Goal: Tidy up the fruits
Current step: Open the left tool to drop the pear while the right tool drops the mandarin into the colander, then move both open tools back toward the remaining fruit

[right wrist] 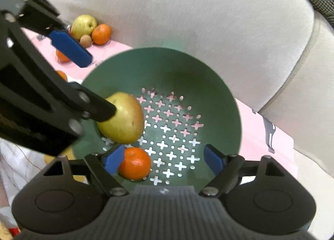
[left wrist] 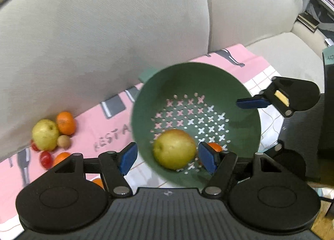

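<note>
A green colander (left wrist: pixel 208 77) (right wrist: pixel 208 85) sits on a pink cloth. Inside lie a yellow-green apple (left wrist: pixel 174 149) (right wrist: pixel 123 120) and an orange mandarin (right wrist: pixel 135 162), partly hidden in the left wrist view (left wrist: pixel 215 146). My left gripper (left wrist: pixel 167 157) is open over the colander's near rim, its jaws either side of the apple and clear of it. My right gripper (right wrist: pixel 163 159) is open and empty above the colander, the mandarin by its left pad (right wrist: pixel 112 159). The left gripper also shows in the right wrist view (right wrist: pixel 68 46).
Loose fruit lies on the pink cloth (left wrist: pixel 100 127) against the grey sofa back (left wrist: pixel 104 42): an apple (left wrist: pixel 44 134) (right wrist: pixel 84 25), mandarins (left wrist: pixel 65 122) (right wrist: pixel 101 34), a small brown fruit (left wrist: pixel 63 141) and red tomatoes (left wrist: pixel 46 158).
</note>
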### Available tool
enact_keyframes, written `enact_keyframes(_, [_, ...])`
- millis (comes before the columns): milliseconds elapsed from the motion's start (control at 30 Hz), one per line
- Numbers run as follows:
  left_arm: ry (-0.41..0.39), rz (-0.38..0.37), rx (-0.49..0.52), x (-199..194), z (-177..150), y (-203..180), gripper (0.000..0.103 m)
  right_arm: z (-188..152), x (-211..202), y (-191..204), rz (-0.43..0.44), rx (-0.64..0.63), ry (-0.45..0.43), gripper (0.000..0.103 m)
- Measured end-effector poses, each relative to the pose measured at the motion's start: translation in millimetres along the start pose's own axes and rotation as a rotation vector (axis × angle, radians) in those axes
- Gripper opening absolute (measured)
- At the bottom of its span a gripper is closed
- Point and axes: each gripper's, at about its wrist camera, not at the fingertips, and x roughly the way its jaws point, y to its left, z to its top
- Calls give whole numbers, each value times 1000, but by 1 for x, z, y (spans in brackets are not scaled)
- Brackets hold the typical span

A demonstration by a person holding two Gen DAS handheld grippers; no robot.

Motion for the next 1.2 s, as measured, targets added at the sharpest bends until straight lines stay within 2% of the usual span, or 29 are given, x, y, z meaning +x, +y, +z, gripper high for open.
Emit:
enact_keyframes(100, [-27,30,-3,-16,-8,6,78,1,-12,3,4,49,-22,84])
enact_keyframes(333, [-68,112,-26,-46,-32,25,78,5,-29,25,74,153,-61,84])
enact_keyframes(667, [-82,191,-127,-76,-71,70,78,16,-46,72,171,264,-85,87])
enact_keyframes(833, [-81,217,-163,-84,-90,94,78,18,-49,91,177,321,-109,88])
enact_keyframes(1000, [-99,211,-243,-88,-108,121,78,21,-42,104,192,359,-107,88])
enact_keyframes(1200, [-122,182,-314,-81,-121,145,78,30,-24,121,199,317,-76,90])
